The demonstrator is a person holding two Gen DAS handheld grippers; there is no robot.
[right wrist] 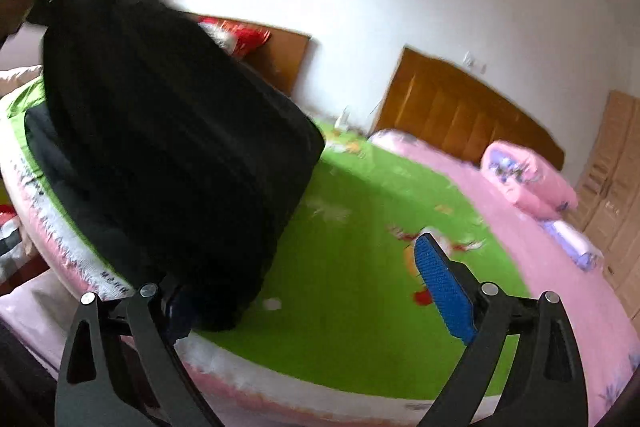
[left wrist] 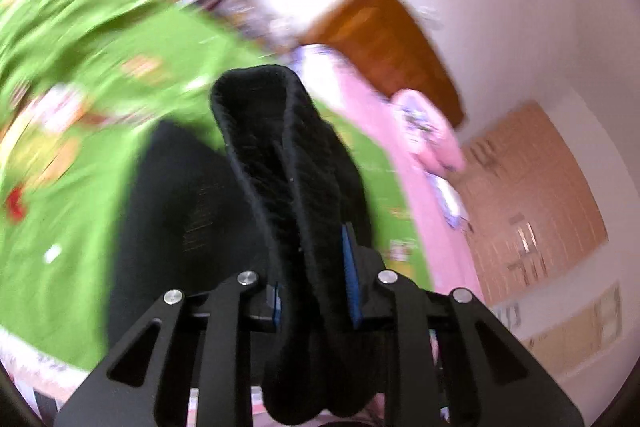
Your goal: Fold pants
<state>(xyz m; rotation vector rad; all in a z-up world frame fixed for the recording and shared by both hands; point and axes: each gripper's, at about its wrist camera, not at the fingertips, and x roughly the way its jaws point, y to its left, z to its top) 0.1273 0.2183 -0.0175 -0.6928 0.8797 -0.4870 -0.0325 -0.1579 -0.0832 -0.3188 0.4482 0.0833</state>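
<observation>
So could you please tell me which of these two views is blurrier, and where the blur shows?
Left wrist: heavy motion smear over the green blanket, while the black pants clamped in the left gripper stay sharp. Right wrist: milder blur, the right gripper crisp.

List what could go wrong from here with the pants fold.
1. Only the left gripper pinches the black pants, on a narrow bunched fold, so the fabric may slip out as it is carried.
2. The right gripper stands open with pants draped by its left finger only, so that side could sag and fold crooked.
3. Much of the pants hangs above the green blanket and may land bunched.
</observation>
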